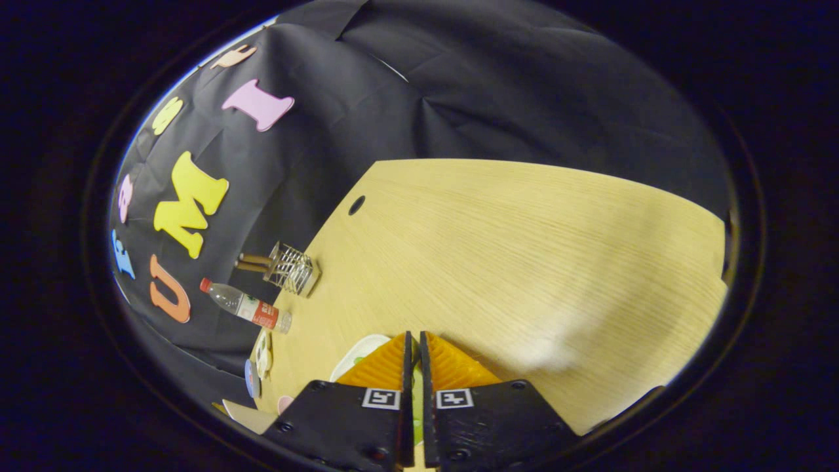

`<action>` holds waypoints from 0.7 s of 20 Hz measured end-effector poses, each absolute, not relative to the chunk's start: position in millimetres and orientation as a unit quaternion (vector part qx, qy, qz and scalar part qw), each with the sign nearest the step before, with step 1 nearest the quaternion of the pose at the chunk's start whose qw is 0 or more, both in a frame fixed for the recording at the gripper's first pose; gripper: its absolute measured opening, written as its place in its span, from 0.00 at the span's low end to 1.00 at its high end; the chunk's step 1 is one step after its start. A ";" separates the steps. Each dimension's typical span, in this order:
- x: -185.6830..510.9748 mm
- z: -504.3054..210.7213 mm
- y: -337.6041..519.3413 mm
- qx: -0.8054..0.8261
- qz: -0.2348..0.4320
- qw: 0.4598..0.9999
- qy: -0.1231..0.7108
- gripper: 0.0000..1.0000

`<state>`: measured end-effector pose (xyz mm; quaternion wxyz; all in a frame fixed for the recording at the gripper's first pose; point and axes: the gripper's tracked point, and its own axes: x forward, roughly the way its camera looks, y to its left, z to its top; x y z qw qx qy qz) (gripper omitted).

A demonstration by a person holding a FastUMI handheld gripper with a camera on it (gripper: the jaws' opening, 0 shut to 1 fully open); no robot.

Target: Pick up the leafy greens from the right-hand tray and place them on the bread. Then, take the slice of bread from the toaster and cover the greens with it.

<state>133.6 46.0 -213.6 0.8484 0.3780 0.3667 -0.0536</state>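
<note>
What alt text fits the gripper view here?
The gripper has its fingers nearly closed on a thin sliver of green leafy material, tilted over a light wooden table. Beside the fingers lies a white plate; beyond stand a wire mesh holder and a clear plastic bottle with red label.

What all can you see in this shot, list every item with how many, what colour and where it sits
table: one, light wood, spreading ahead of the fingers, with a small dark hole near its far corner
wire rack: one, silver with brown handles, at the table's edge beyond the fingers
water bottle: one, clear with a red cap and red label, at the table's edge near the rack
plate: one, white, partly hidden just beside the fingers
leafy greens: a thin green strip seen in the narrow gap between the fingers; amount cannot be told
gripper: one, fingers nearly together, apparently pinching the greens
</note>
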 end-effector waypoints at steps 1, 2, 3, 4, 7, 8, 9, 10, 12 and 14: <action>135.0 -208.9 47.8 0.378 -0.044 0.851 0.361 0.08; 135.7 -204.0 50.7 0.379 -0.035 0.854 0.355 0.00; 136.8 -202.3 50.2 0.377 -0.033 0.857 0.350 0.00; 134.8 -198.7 50.3 0.379 -0.029 0.858 0.345 0.00; 132.4 -177.9 55.3 0.384 -0.015 0.864 0.326 0.00; 130.0 -167.2 59.1 0.392 -0.008 0.864 0.317 0.00; 128.1 -154.0 62.8 0.401 0.000 0.863 0.307 0.00; 125.7 -145.4 67.9 0.405 0.008 0.864 0.300 0.00; 118.4 -122.7 80.9 0.408 0.027 0.866 0.288 0.00; 113.7 -100.7 96.8 0.408 0.047 0.868 0.277 0.00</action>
